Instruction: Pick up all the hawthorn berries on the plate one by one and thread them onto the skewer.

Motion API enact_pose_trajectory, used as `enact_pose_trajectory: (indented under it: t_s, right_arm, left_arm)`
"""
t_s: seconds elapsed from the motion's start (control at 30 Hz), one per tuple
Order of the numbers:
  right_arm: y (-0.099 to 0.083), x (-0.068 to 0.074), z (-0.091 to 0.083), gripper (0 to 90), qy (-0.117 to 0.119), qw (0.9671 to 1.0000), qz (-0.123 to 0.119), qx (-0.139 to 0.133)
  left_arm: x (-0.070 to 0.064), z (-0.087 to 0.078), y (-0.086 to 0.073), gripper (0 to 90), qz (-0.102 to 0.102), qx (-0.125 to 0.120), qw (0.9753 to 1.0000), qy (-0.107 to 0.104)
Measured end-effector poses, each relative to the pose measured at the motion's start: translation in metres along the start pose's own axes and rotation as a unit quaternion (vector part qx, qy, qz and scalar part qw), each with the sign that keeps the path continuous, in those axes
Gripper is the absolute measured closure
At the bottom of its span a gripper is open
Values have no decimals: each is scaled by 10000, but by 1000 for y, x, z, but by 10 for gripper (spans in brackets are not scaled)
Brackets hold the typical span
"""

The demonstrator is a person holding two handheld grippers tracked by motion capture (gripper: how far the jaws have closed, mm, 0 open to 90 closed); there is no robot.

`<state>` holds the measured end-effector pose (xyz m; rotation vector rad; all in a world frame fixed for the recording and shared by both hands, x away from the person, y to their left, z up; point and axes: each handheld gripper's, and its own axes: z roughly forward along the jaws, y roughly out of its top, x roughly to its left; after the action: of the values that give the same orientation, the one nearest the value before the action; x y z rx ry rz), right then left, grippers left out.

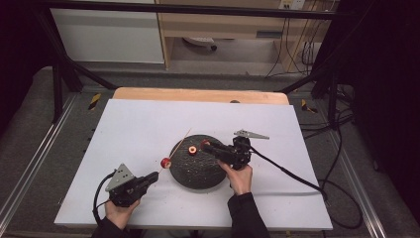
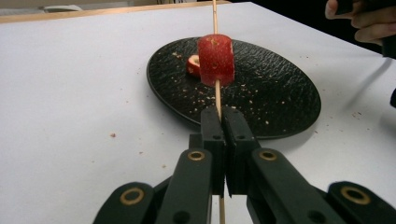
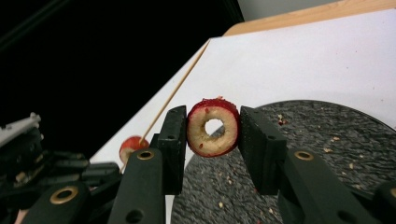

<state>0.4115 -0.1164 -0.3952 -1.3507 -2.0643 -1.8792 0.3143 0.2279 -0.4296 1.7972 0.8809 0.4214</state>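
Left gripper (image 2: pixel 219 122) clamped tight on a wooden skewer (image 2: pixel 217 93), one red fruit chunk (image 2: pixel 215 59) already threaded just ahead of the jaws, over the black plate's (image 2: pixel 280 93) edge. Right gripper (image 3: pixel 212 135) pinching a cored fruit ring (image 3: pixel 213 126) above the plate, skewer nearby.

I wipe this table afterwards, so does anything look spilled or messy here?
Yes: small reddish-brown crumbs are scattered over the round black textured plate and onto the white table cover to its left. Nothing else looks askew.
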Motion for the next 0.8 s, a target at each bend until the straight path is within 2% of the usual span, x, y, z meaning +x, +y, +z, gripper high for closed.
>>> enact_pose_trajectory:
  t_s: [0.17,0.37,0.63,0.8]
  right_arm:
    - [-2,-2,2,633,75,9993,164,-317]
    - [-3,-2,1,633,112,9966,339,-744]
    - [0,-5,-1,633,180,9909,542,-1218]
    - [3,-8,1,633,210,9875,638,-1428]
  left_arm:
    - [-5,3,0,883,-19,-39,10000,-42]
    - [-10,5,-1,883,-45,-99,9999,-99]
    - [-15,7,-1,883,-156,-206,9995,-180]
    - [-18,9,-2,883,-157,-240,9993,-230]
